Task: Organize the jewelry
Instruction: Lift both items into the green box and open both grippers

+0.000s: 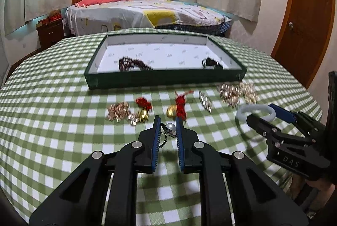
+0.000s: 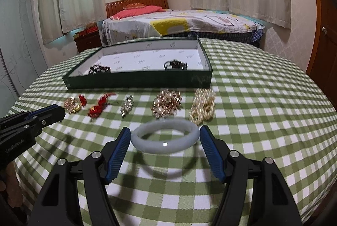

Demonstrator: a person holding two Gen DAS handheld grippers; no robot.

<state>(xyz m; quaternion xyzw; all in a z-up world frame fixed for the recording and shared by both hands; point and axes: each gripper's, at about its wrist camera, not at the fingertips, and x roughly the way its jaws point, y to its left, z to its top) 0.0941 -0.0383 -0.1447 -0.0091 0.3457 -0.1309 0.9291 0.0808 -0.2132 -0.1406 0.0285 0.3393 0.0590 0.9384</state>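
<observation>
Presently, a pearl earring [image 1: 171,128] is held in the narrow left tongs [image 1: 167,122] and a pale bangle [image 2: 165,137] in the wide right tongs [image 2: 165,137], the tray [image 1: 164,79] lying at twelve o'clock across the worktop [image 1: 63,120].

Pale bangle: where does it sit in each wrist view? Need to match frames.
Left wrist view: the pale bangle is at right of middle, held by the right gripper above the cloth.
Right wrist view: the bangle is at centre, between the right gripper's blue pads, its shadow on the cloth below.
Shared landmark: the green tray lies beyond it in both.
</observation>
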